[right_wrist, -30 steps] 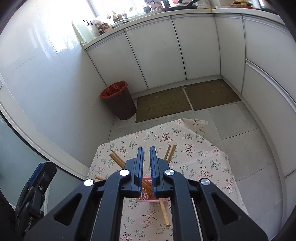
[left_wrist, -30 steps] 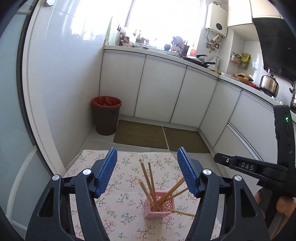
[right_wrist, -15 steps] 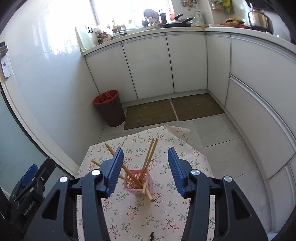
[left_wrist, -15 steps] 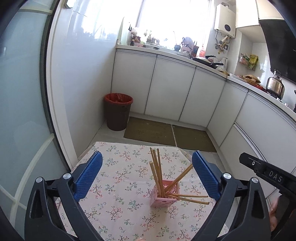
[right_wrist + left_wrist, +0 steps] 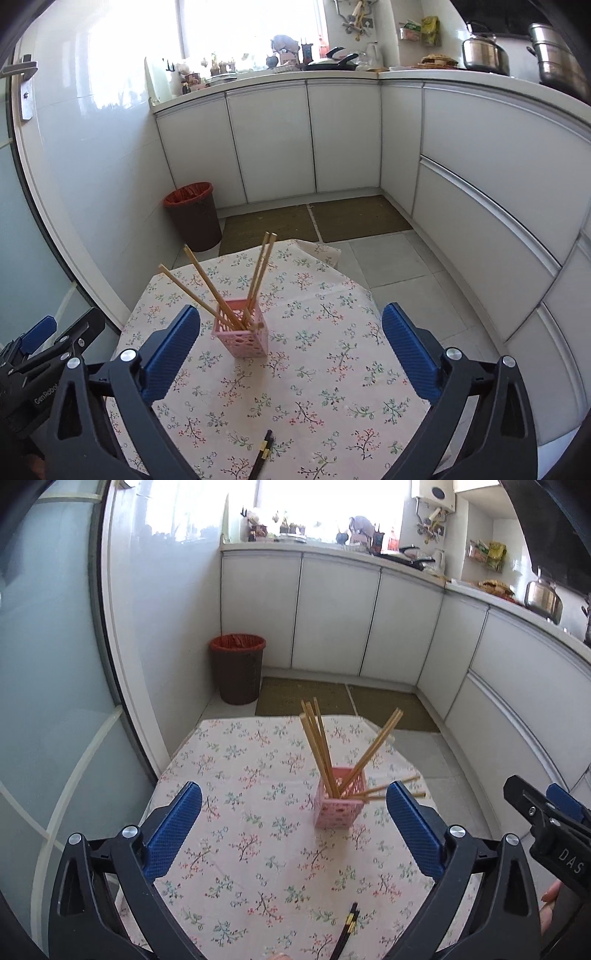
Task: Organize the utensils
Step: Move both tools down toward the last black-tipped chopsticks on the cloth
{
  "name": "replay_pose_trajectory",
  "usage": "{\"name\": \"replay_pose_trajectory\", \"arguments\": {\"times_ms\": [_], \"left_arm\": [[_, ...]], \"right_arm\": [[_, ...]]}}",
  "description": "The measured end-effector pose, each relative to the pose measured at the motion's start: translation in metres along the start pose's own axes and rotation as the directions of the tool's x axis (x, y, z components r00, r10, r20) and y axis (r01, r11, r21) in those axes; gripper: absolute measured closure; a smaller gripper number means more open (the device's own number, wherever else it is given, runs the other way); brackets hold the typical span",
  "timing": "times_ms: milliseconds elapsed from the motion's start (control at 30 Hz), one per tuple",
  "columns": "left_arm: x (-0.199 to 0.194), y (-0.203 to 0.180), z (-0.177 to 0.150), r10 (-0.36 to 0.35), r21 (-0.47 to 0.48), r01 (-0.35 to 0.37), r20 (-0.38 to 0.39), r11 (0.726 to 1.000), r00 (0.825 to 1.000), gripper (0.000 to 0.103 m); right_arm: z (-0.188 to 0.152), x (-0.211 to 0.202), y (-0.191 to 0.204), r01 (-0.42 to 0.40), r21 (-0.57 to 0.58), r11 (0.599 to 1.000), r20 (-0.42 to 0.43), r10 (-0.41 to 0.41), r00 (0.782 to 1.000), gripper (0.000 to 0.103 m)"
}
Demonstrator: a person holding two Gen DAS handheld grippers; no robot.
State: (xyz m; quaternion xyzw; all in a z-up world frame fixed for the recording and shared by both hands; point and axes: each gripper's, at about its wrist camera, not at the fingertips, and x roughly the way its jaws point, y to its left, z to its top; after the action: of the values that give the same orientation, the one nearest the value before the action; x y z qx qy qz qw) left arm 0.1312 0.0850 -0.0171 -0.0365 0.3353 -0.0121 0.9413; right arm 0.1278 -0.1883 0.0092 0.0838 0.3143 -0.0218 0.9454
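Left gripper and right gripper: jaws released, empty. Pink slotted plastic basket holding wooden chopsticks stood ahead, between the jaws.

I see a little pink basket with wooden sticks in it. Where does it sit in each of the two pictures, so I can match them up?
Left wrist view: the pink basket stands right of centre, near the right blue pad.
Right wrist view: the pink basket stands left of centre, near the left blue pad.
Shared landmark: the brown bin with a red liner on the floor beyond the table in both views.
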Motion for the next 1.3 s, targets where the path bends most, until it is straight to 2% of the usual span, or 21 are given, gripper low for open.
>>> {"name": "replay_pose_trajectory", "arguments": {"times_ms": [133, 233, 367, 500, 600, 667, 733, 833, 967, 1000, 1067, 1133, 1200, 1300], "left_arm": [[0.023, -0.009, -0.028, -0.002, 0.068, 0.011, -0.127, 0.998, 0.992, 0.007], [0.050, -0.020, -0.055, 0.013, 0.126, 0.019, -0.247, 0.992, 0.969, 0.007], [0.092, -0.033, -0.099, 0.018, 0.152, 0.047, -0.401, 0.987, 0.916, 0.007], [0.132, -0.043, -0.137, 0.035, 0.157, 0.053, -0.506, 0.986, 0.862, 0.007], [0.153, -0.045, -0.146, -0.003, 0.113, 0.082, -0.573, 0.990, 0.820, 0.007], [0.164, -0.050, -0.144, -0.037, 0.094, 0.115, -0.592, 0.989, 0.805, 0.008], [0.176, -0.057, -0.142, -0.051, 0.095, 0.136, -0.610, 0.986, 0.791, 0.011], [0.197, -0.066, -0.145, -0.043, 0.098, 0.143, -0.662, 0.985, 0.749, 0.021], [0.215, -0.076, -0.158, -0.003, 0.145, 0.148, -0.707, 0.978, 0.707, 0.044], [0.217, -0.076, -0.160, 0.013, 0.160, 0.141, -0.704, 0.977, 0.710, 0.044], [0.218, -0.076, -0.159, 0.033, 0.183, 0.129, -0.686, 0.975, 0.727, 0.043], [0.218, -0.072, -0.159, 0.024, 0.172, 0.130, -0.686, 0.977, 0.728, 0.043], [0.217, -0.066, -0.160, 0.045, 0.184, 0.110, -0.676, 0.977, 0.735, 0.043], [0.215, -0.053, -0.161, 0.033, 0.165, 0.110, -0.685, 0.980, 0.728, 0.044]], "right_arm": [[-0.044, 0.011, -0.031, -0.004, 0.060, 0.998, -0.132, 0.012, 0.991, 0.007], [-0.078, 0.023, -0.051, 0.026, 0.098, 0.995, -0.225, -0.004, 0.974, 0.007], [-0.117, 0.043, -0.069, 0.079, 0.106, 0.991, -0.336, -0.039, 0.941, 0.007], [-0.144, 0.061, -0.082, 0.086, 0.175, 0.981, -0.452, 0.002, 0.892, 0.007], [-0.156, 0.071, -0.091, 0.091, 0.226, 0.970, -0.506, 0.037, 0.862, 0.007], [-0.160, 0.075, -0.094, 0.098, 0.236, 0.967, -0.520, 0.041, 0.853, 0.007], [-0.162, 0.077, -0.094, 0.105, 0.234, 0.966, -0.527, 0.035, 0.849, 0.007], [-0.165, 0.081, -0.097, 0.107, 0.234, 0.966, -0.549, 0.041, 0.835, 0.007], [-0.169, 0.089, -0.100, 0.116, 0.245, 0.963, -0.575, 0.048, 0.817, 0.007], [-0.170, 0.091, -0.100, 0.117, 0.246, 0.962, -0.580, 0.050, 0.813, 0.007], [-0.171, 0.093, -0.099, 0.117, 0.248, 0.962, -0.584, 0.052, 0.810, 0.007], [-0.173, 0.096, -0.096, 0.116, 0.241, 0.963, -0.593, 0.052, 0.803, 0.007], [-0.174, 0.099, -0.093, 0.110, 0.239, 0.965, -0.604, 0.060, 0.795, 0.007], [-0.175, 0.104, -0.086, 0.098, 0.238, 0.966, -0.617, 0.073, 0.783, 0.007]]}}
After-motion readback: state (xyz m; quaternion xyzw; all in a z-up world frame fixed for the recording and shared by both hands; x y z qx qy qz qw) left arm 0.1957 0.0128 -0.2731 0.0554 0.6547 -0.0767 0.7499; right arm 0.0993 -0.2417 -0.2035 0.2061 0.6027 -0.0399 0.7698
